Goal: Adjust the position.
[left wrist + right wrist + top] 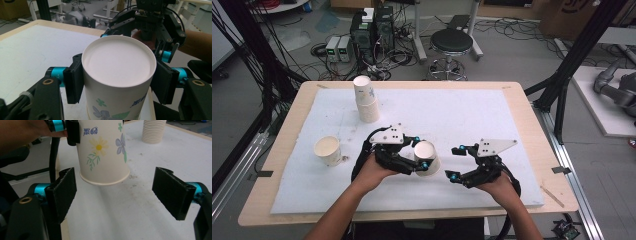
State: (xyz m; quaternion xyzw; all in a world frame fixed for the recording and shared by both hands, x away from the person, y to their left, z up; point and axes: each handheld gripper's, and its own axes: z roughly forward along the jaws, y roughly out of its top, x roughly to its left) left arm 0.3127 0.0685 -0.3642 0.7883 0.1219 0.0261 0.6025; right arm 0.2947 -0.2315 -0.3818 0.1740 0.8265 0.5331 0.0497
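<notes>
Paper cup [117,75] between left claw [117,82] pads

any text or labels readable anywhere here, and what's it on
No text can be read here.
Blue printed characters on the held paper cup, beside its flower print: upside down in the right gripper view and too blurred to read.
The same blue print at the cup's lower edge in the left gripper view: cut off, unreadable.

Both forearms reach in low over the near side. The left gripper [419,152] has its jaws clamped, pads [73,81] pressing inward. The right gripper [454,162], just beside it, holds its jaws wide apart, pointing toward the left one.
</notes>
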